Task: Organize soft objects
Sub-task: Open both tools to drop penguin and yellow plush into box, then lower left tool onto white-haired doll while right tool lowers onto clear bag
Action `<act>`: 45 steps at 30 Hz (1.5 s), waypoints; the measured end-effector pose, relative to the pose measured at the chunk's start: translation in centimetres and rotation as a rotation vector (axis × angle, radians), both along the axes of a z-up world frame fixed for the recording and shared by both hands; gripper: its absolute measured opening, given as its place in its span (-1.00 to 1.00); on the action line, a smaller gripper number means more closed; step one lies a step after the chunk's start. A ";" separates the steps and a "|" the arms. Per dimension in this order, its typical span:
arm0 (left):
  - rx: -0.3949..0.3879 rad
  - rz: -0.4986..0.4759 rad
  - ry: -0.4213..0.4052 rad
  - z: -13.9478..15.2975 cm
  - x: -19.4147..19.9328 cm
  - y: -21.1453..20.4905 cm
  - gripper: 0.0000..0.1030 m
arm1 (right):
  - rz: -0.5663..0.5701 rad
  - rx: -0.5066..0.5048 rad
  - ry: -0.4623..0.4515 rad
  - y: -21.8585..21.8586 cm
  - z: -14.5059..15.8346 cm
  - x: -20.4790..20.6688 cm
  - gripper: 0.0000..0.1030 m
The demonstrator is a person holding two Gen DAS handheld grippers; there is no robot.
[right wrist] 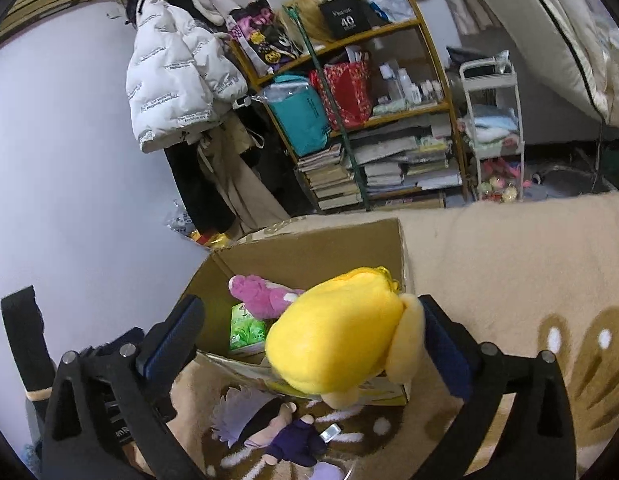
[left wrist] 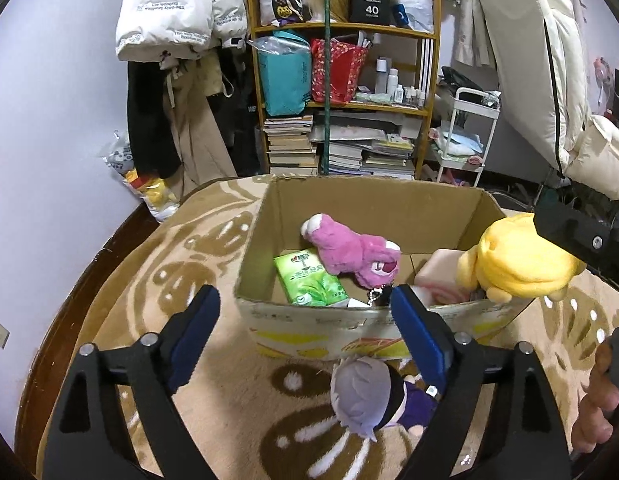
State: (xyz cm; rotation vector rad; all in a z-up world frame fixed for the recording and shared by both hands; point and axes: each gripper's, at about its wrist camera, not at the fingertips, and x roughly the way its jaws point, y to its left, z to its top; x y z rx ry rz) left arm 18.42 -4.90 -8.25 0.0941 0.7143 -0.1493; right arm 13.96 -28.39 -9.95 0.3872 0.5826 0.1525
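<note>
Right gripper [right wrist: 309, 344] has its jaws wide, yellow plush [right wrist: 337, 344] sitting between them against the right pad — whether it is really gripped I cannot tell — over the near right corner of the cardboard box [left wrist: 261, 216]. Looks like the drop-off step. Left gripper [left wrist: 305, 332] is wide open, empty, above the grey-haired doll [left wrist: 365, 396] on the rug — probably next: lower, close, lift into the box beside the pink plush [left wrist: 349, 252].

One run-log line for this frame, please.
left gripper: open, empty | right gripper: open around yellow plush, at box rim | in box: pink plush, tissues | doll: outside
</note>
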 end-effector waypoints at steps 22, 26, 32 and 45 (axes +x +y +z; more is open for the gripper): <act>-0.016 -0.002 -0.050 4.4 -7.1 2.0 0.79 | -0.047 -0.144 -0.039 1.5 3.2 -8.0 1.00; -0.013 -0.010 -0.048 4.6 -7.9 2.0 0.79 | -0.048 -0.156 -0.033 1.5 3.2 -9.2 1.00; -0.002 -0.019 -0.037 4.6 -8.4 1.9 0.79 | -0.074 -0.169 -0.008 1.4 2.6 -10.3 1.00; -0.002 -0.022 0.068 1.9 -5.9 1.5 0.80 | -0.083 -0.209 0.073 1.6 0.1 -8.6 1.00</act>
